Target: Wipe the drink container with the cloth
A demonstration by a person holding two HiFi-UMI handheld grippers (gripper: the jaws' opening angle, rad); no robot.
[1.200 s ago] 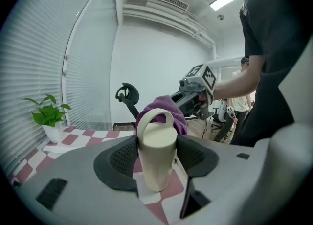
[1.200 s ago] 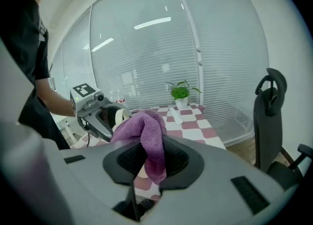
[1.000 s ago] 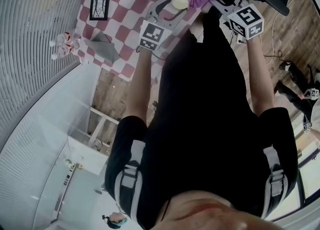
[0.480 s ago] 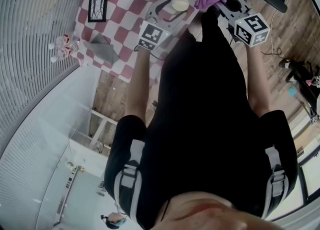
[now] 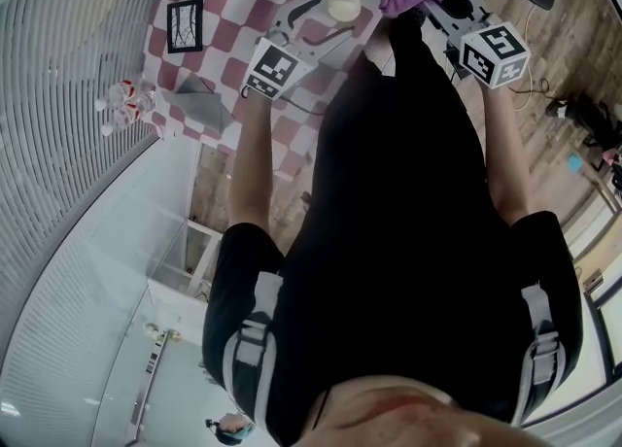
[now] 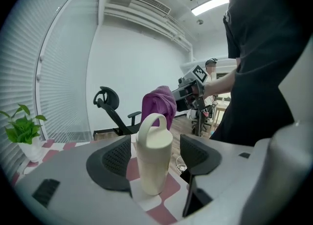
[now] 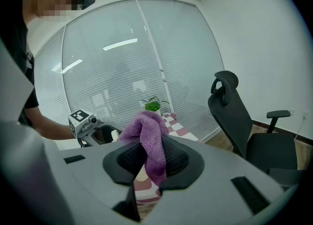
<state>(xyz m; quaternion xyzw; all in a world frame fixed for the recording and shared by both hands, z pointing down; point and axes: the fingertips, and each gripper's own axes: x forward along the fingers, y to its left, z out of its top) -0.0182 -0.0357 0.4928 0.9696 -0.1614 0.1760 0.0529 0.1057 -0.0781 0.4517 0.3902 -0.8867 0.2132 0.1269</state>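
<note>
the left tongs [image 6: 155, 163] stand apart, having just been opening. the cream drink container [image 6: 154, 141] stands upright between them on the red-and-white checked table [image 5: 224, 8], with a clear gap at one pad. the right tongs [image 7: 152, 158] are clamped on the purple cloth [image 7: 146, 126], which hangs bunched near the container, apart from it in the head view.

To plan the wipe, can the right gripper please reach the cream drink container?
Probably yes: the right gripper, shut on the purple cloth, is beside the cream loop-handled drink container, with nothing between.
</note>
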